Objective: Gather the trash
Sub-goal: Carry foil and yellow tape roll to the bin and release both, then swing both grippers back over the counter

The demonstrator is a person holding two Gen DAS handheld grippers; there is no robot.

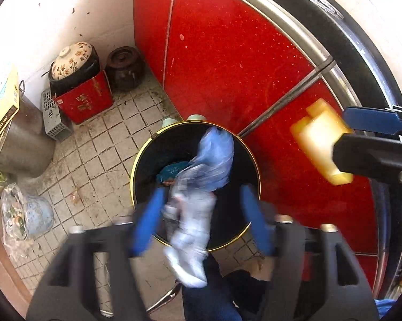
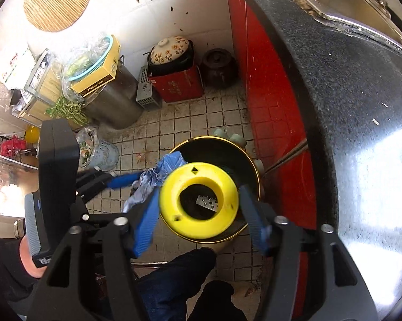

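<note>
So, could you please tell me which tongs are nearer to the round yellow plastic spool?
Right. The right tongs straddle the round yellow plastic spool above the black bin; the left tongs are off to its side, around a crumpled blue-white plastic bag.

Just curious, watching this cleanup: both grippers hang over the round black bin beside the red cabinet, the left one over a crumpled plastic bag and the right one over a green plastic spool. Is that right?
Nearly. The spool between the right gripper's fingers is yellow, not green, as the right wrist view shows. The rest stands: bag, left gripper, bin, cabinet.
</note>
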